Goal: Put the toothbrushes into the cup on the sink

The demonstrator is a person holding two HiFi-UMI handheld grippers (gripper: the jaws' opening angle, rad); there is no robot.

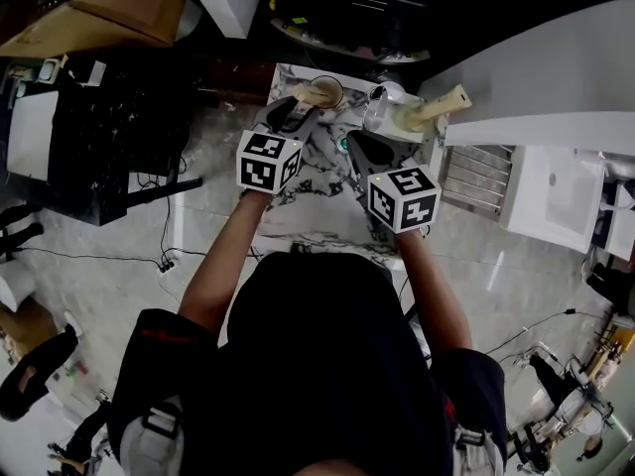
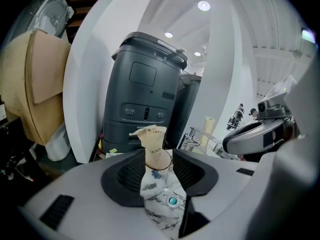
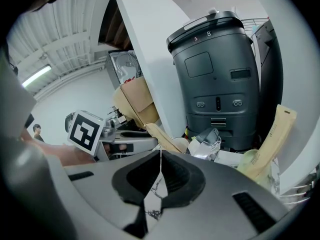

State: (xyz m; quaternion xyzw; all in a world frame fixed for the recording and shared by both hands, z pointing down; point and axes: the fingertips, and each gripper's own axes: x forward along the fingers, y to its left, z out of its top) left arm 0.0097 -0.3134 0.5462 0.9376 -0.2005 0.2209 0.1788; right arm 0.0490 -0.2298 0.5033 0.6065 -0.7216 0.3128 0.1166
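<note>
Far left, flat tan cardboard boxes (image 1: pixel 119 8) lie on the floor, matte and creased. The left gripper (image 2: pixel 159 160) is smooth grey plastic with ribbed black pads. Its jaws stand a moderate way apart with nothing between them, and it carries a cube of black-and-white square markers (image 1: pixel 268 160). Through the gap shows the counter (image 1: pixel 322 177), a glossy white slab veined in grey like marble, with a small teal button (image 2: pixel 172 201) set into it.

Just beyond the jaw tips stands the left cup (image 1: pixel 335 85), round with a thin dark rim. It holds one toothbrush (image 2: pixel 154 143) in a beige paper sleeve that stands nearly upright, its crimped top flared above the rim. Behind it rises a dark grey machine (image 2: pixel 145 84) with a rounded, satin casing.

The right gripper (image 3: pixel 160 156) has the same build. Its black pads meet at the tips and it grips nothing. It hovers over the marble near the counter's right side.

Ahead of it, to the right, is the right cup (image 1: pixel 385 117), pale and translucent. A second toothbrush (image 1: pixel 442 104) in stiff tan paper leans out of it toward the right, its flat square end well clear of the rim. Both cups sit on the counter's far edge, close together but not touching.
</note>
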